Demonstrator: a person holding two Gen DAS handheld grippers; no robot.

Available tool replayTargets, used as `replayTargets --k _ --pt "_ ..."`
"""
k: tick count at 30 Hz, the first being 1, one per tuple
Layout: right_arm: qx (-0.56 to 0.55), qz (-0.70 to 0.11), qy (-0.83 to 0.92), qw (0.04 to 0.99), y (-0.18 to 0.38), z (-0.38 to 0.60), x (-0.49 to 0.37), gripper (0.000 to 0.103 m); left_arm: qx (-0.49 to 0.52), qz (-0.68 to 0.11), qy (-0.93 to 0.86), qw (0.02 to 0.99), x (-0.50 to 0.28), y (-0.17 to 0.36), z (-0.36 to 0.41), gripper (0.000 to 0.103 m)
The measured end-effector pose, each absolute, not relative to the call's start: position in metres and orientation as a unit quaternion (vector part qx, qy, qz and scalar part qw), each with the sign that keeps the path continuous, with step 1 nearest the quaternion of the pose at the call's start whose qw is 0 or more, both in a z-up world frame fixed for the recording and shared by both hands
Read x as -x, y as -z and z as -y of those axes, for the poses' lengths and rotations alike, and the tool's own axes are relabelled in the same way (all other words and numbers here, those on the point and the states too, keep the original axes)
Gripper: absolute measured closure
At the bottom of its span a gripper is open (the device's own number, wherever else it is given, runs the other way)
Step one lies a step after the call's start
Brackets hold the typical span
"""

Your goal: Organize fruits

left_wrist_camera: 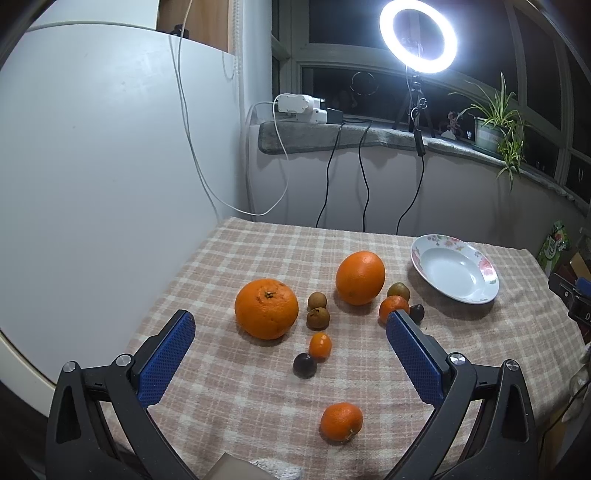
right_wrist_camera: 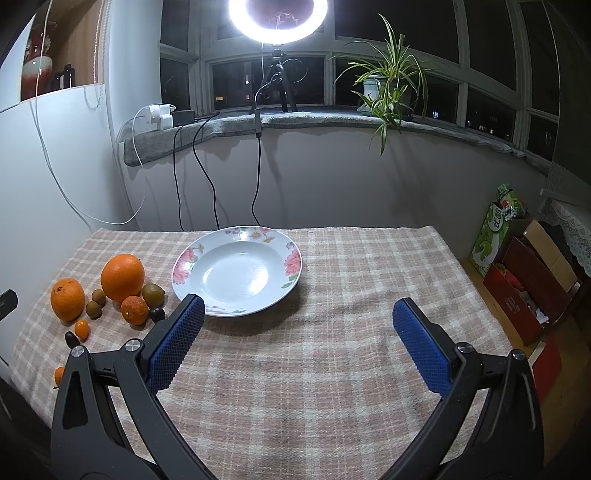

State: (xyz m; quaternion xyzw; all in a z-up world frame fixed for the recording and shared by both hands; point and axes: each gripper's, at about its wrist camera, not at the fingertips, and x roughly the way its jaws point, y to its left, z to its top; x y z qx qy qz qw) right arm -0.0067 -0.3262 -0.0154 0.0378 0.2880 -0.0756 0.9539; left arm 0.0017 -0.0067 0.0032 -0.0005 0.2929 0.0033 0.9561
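Observation:
Fruit lies loose on the checked cloth: two big oranges [left_wrist_camera: 266,308] [left_wrist_camera: 360,277], small tangerines [left_wrist_camera: 341,421] [left_wrist_camera: 393,307], a kumquat [left_wrist_camera: 320,345], brown longans [left_wrist_camera: 317,319], a greenish fruit [left_wrist_camera: 399,290] and dark round fruits [left_wrist_camera: 304,365]. An empty floral plate [left_wrist_camera: 455,273] sits at the right. My left gripper [left_wrist_camera: 290,321] hangs open above the fruit, holding nothing. In the right wrist view the plate [right_wrist_camera: 237,270] lies ahead and the fruit cluster [right_wrist_camera: 122,277] is at the left. My right gripper [right_wrist_camera: 297,310] is open over bare cloth just in front of the plate.
A white appliance [left_wrist_camera: 110,155] stands at the table's left. Cables [left_wrist_camera: 364,177] hang from the sill behind, where a ring light [left_wrist_camera: 418,35] and a potted plant [right_wrist_camera: 388,88] stand. Boxes and a green bag [right_wrist_camera: 495,236] sit on the floor at the right.

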Motion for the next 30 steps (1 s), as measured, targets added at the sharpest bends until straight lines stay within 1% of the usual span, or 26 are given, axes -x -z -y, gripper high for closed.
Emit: replayTargets --k 30 --pt "-0.038 -0.29 0.073 0.953 0.0142 0.3241 0.0068 0.0 0.002 -0.292 -0.003 0.956 -0.0025 -0.0043 0.0067 0.0"
